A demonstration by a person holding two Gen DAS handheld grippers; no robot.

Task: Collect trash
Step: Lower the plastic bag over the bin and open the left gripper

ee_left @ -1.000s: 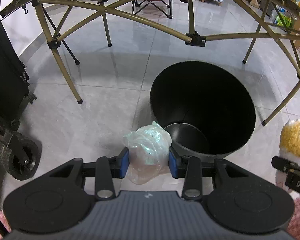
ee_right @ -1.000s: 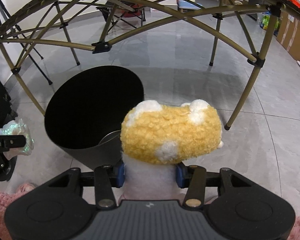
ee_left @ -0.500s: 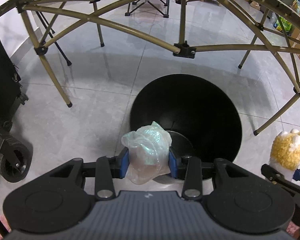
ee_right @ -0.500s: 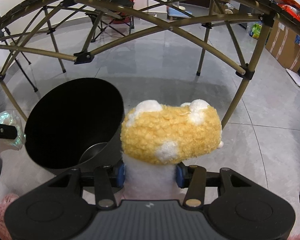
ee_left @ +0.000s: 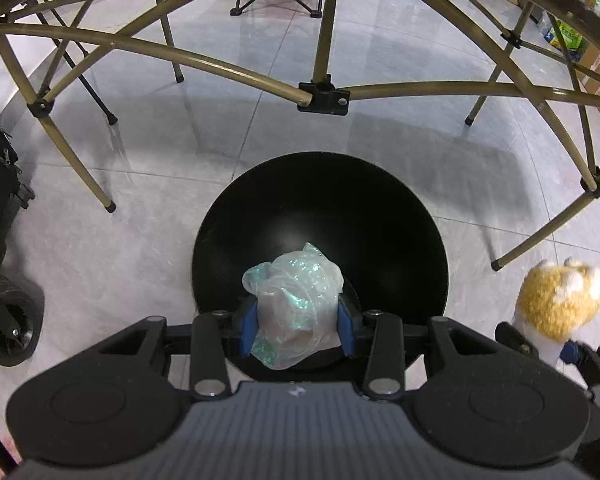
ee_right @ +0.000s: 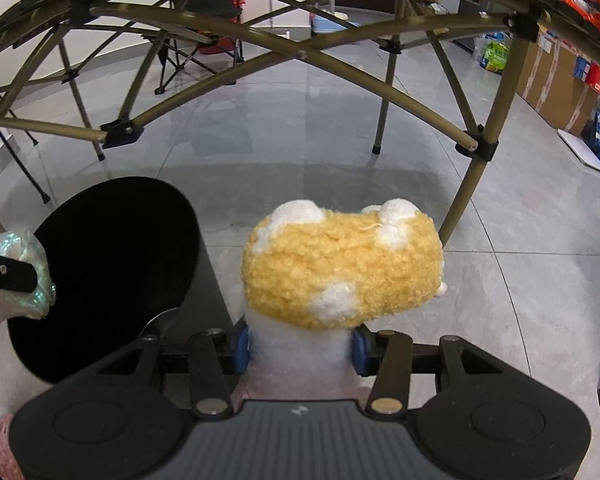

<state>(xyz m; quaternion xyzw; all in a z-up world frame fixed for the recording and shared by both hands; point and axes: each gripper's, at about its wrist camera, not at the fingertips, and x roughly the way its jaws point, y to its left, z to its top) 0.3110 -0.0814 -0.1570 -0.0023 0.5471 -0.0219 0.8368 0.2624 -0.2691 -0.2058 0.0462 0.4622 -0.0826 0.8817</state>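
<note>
While pinched between blue pads, a crumpled, glittery translucent plastic bag [ee_left: 296, 300] is hanging over the mouth of the round black bin [ee_left: 404, 240] standing on grey floor tiles [ee_left: 112, 248]; the left hand-held gripper [ee_left: 297, 330] is gripping it. Right of the bin, the right hand-held gripper [ee_right: 300, 350] is clamping a fluffy yellow-and-white plush toy [ee_right: 340, 264] by its white base. Olive folding-frame poles [ee_left: 204, 62] are arching beyond.
</note>
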